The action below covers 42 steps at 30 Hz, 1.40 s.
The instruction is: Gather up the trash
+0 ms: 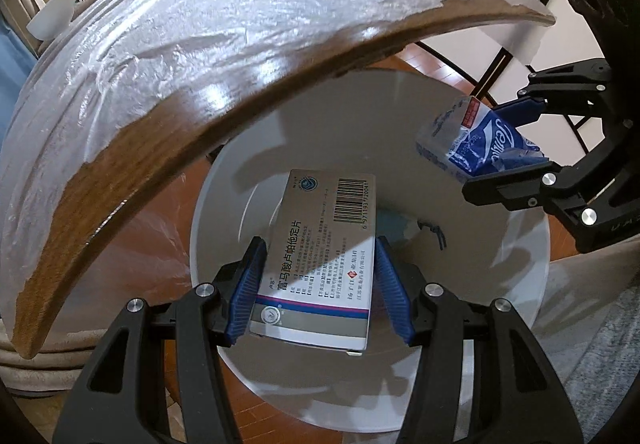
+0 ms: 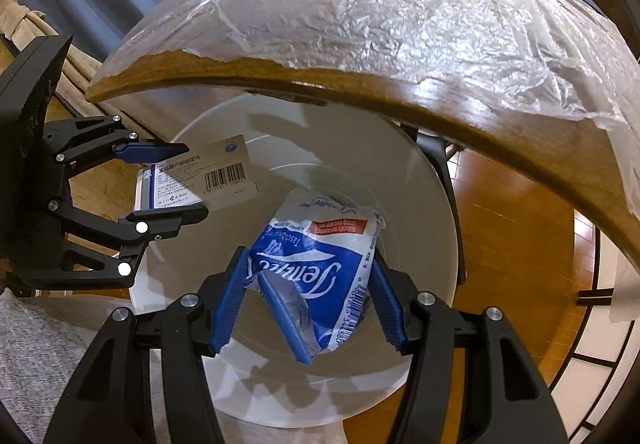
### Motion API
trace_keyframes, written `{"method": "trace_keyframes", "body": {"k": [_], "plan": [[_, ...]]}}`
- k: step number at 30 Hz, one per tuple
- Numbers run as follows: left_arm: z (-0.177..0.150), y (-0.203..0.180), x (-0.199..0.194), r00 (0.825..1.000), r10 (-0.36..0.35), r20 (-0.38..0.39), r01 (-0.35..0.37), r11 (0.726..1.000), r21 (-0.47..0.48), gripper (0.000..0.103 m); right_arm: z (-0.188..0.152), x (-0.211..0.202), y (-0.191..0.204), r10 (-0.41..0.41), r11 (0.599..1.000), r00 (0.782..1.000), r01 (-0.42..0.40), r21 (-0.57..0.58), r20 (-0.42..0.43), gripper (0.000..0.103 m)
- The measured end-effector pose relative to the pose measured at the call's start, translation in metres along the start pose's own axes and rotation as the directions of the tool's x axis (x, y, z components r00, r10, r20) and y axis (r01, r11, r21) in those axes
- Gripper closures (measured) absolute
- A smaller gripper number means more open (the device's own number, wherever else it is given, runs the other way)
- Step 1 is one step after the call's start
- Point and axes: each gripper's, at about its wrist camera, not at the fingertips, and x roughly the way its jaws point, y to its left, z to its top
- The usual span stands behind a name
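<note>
My left gripper (image 1: 320,248) is shut on a grey and white medicine box (image 1: 320,264) with a barcode and holds it over a white bin (image 1: 520,284) on the floor. My right gripper (image 2: 308,264) is shut on a crumpled blue and white tissue packet (image 2: 316,264) over the same bin (image 2: 424,212). In the left wrist view the right gripper (image 1: 516,140) comes in from the right with the packet (image 1: 476,140). In the right wrist view the left gripper (image 2: 180,180) comes in from the left with the box (image 2: 200,180). Small scraps lie in the bin.
A wooden table (image 1: 200,132) covered with clear plastic film (image 1: 200,24) overhangs the bin's far side; it also shows in the right wrist view (image 2: 440,108). A white bowl (image 1: 52,16) stands at the table's far left. A grey rug (image 2: 40,344) lies beside the bin on the wood floor.
</note>
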Motion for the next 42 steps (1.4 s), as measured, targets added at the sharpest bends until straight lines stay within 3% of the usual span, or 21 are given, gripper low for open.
{"method": "trace_keyframes", "body": {"k": [12,14,15,16,19,22,25,28,32,36,39,42], "plan": [[-0.018,-0.006,0.011,0.999,-0.005,-0.039,0.004,1.0,-0.004,0.047,-0.004,0.019,-0.004,-0.02,1.0,1.0,0.021,0.003,-0.024,0.044],[-0.022,-0.006,0.012,0.999,-0.015,-0.048,0.015,1.0,-0.005,0.042,-0.005,0.022,-0.005,-0.02,1.0,0.999,0.02,0.009,-0.035,0.036],[-0.023,-0.006,0.013,0.999,-0.018,-0.05,0.017,1.0,-0.007,0.032,-0.006,0.022,-0.005,-0.027,1.0,0.999,0.027,0.015,-0.032,0.023],[-0.022,-0.004,0.012,0.999,-0.019,-0.046,0.019,1.0,-0.009,0.029,-0.007,0.02,-0.007,-0.032,0.999,0.999,0.032,0.023,-0.022,0.017],[-0.022,-0.003,0.005,0.999,-0.021,-0.04,0.021,1.0,-0.016,0.028,-0.008,0.012,-0.01,-0.022,0.999,1.0,0.023,0.045,-0.01,0.016],[-0.022,0.001,-0.015,0.999,-0.034,-0.009,0.034,0.999,-0.03,0.028,-0.008,-0.009,-0.009,-0.026,0.998,0.999,0.025,0.05,0.022,0.016],[-0.013,0.004,-0.055,0.996,-0.044,0.083,0.047,0.998,-0.033,0.028,0.001,-0.041,-0.004,-0.037,0.999,0.995,0.034,0.035,0.096,0.016],[0.008,0.023,-0.099,0.975,0.003,0.224,0.011,0.998,-0.063,0.007,0.021,-0.077,-0.007,-0.1,0.995,0.971,0.097,0.024,0.219,0.008],[0.048,0.062,-0.119,0.93,0.105,0.351,-0.05,0.986,-0.161,0.004,0.067,-0.1,-0.043,-0.212,0.977,0.921,0.186,0.107,0.326,0.005],[0.092,0.113,-0.097,0.908,0.211,0.363,-0.121,0.959,-0.255,0.004,0.117,-0.096,-0.102,-0.27,0.953,0.9,0.2,0.226,0.342,0.005],[0.119,0.156,-0.069,0.913,0.261,0.313,-0.151,0.93,-0.335,0.004,0.152,-0.088,-0.138,-0.34,0.929,0.879,0.26,0.263,0.335,0.005],[0.131,0.184,-0.044,0.92,0.277,0.276,-0.148,0.9,-0.41,0.004,0.173,-0.074,-0.167,-0.386,0.908,0.873,0.303,0.288,0.299,0.005]]}}
